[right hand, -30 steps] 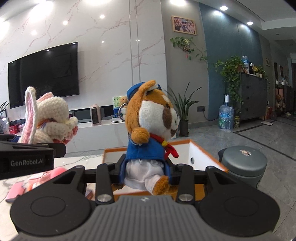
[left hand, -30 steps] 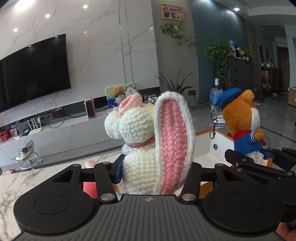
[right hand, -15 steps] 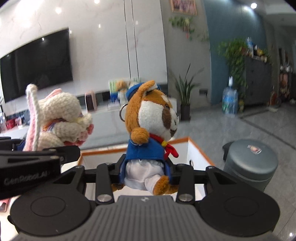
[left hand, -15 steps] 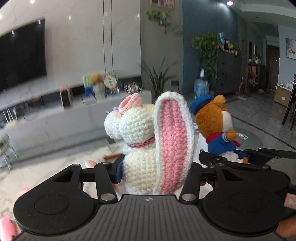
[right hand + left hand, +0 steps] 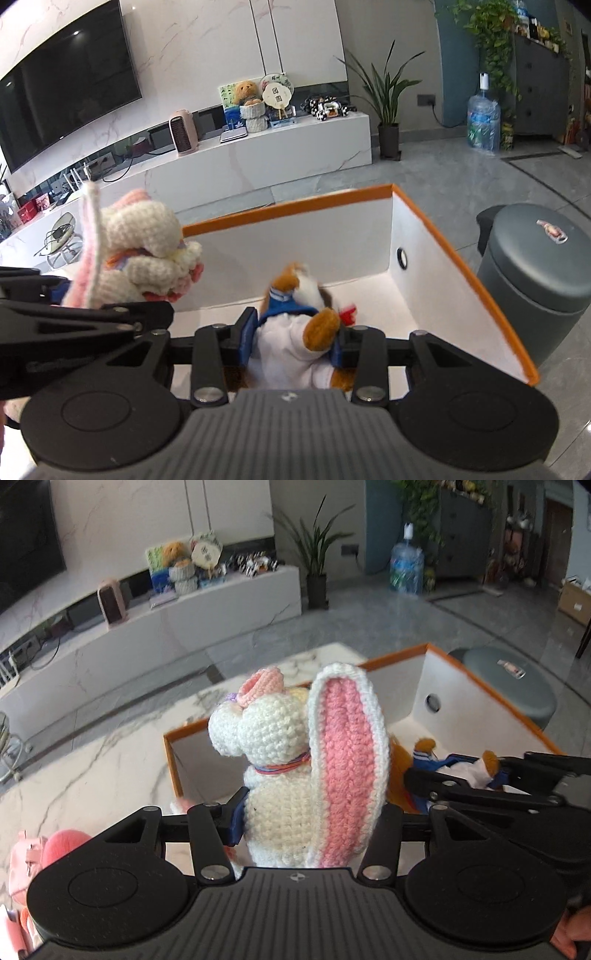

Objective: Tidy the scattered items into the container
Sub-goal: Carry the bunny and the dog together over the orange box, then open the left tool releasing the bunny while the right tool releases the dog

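My left gripper [image 5: 310,812] is shut on a white crocheted bunny [image 5: 295,760] with a pink ear, held over the near left wall of the white box with an orange rim [image 5: 480,690]. The bunny also shows in the right wrist view [image 5: 140,251]. My right gripper [image 5: 291,339] is shut on a brown plush bear in a blue sailor suit [image 5: 299,314], tipped head-down inside the box [image 5: 461,273]. The bear also shows in the left wrist view [image 5: 454,768], behind the bunny's ear.
The box sits on a marble table [image 5: 92,775]. Pink items [image 5: 44,856] lie on the table at the left. A grey lidded bin [image 5: 535,266] stands on the floor right of the box. A white TV bench [image 5: 258,155] runs along the far wall.
Both grippers have tilted downward and moved forward over the box. The bear has gone from upright above the box to head-down inside it. The bunny has come over the box's left wall.
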`<state>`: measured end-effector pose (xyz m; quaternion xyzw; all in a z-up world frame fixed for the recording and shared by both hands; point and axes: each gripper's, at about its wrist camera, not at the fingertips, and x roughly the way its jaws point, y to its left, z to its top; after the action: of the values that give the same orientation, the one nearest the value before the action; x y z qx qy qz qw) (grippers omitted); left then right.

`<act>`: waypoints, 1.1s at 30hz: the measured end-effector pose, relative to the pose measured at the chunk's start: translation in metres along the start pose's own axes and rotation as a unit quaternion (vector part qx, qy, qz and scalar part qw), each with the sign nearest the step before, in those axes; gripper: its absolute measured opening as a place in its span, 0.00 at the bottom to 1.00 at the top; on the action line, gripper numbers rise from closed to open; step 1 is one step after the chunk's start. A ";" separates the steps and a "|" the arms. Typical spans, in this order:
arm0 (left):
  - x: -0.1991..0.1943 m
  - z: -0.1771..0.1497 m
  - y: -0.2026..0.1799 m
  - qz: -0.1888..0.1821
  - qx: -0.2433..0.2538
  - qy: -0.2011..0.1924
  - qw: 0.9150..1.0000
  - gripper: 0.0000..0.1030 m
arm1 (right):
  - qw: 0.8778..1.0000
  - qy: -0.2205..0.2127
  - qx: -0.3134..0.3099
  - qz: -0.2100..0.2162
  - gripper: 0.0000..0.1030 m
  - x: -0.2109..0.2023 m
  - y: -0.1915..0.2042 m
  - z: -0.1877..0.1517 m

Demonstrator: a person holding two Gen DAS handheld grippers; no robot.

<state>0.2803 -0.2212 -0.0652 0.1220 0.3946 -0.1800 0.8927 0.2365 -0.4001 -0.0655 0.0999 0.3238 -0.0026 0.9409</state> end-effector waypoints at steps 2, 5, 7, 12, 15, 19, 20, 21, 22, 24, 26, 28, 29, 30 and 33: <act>0.006 -0.001 0.001 -0.002 -0.003 0.017 1.000 0.57 | 1.000 0.009 0.010 0.013 0.38 0.004 -0.002 -0.004; 0.011 -0.002 0.002 -0.004 -0.003 0.041 0.999 0.57 | 0.999 0.020 0.031 0.030 0.38 0.007 -0.004 -0.009; 0.011 -0.005 0.003 -0.006 -0.004 0.052 0.999 0.57 | 0.999 0.021 0.037 0.034 0.38 0.009 -0.002 -0.010; 0.009 -0.009 0.005 -0.005 0.003 0.062 0.998 0.58 | 0.999 0.019 0.021 0.026 0.38 0.012 0.006 -0.013; 0.007 -0.007 0.003 0.001 0.007 0.063 0.998 0.59 | 0.999 0.017 0.018 0.026 0.38 0.014 0.007 -0.013; 0.006 -0.007 0.003 0.002 0.012 0.061 0.998 0.62 | 0.999 0.014 0.023 0.031 0.38 0.013 0.005 -0.014; 0.006 -0.006 0.004 0.003 0.013 0.060 0.998 0.63 | 0.999 0.013 0.024 0.033 0.38 0.013 0.004 -0.014; 0.005 -0.007 0.004 0.002 0.014 0.059 0.998 0.66 | 0.999 0.012 0.026 0.035 0.38 0.012 0.004 -0.014; 0.004 -0.007 0.003 -0.001 0.016 0.057 0.998 0.69 | 0.999 0.011 0.028 0.036 0.38 0.013 0.003 -0.014; 0.003 -0.008 0.002 -0.006 0.021 0.055 0.998 0.72 | 0.999 0.009 0.032 0.041 0.38 0.012 0.003 -0.013; 0.001 -0.009 -0.001 -0.001 0.027 0.050 0.998 0.72 | 0.998 0.009 0.032 0.045 0.38 0.012 0.004 -0.014; -0.003 -0.010 -0.004 0.003 0.036 0.042 0.998 0.71 | 0.998 0.010 0.032 0.051 0.38 0.012 0.005 -0.014; -0.005 -0.010 -0.004 0.003 0.041 0.040 0.998 0.70 | 0.998 0.011 0.032 0.055 0.38 0.013 0.006 -0.014; -0.007 -0.010 -0.005 0.004 0.046 0.038 0.998 0.69 | 0.998 0.012 0.032 0.059 0.38 0.013 0.007 -0.015; -0.017 -0.010 -0.007 0.014 0.068 0.027 0.997 0.67 | 0.996 0.016 0.037 0.081 0.38 0.013 0.008 -0.015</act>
<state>0.2602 -0.2202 -0.0591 0.1927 0.4040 -0.1907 0.8737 0.2378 -0.3882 -0.0833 0.1604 0.3289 0.0628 0.9285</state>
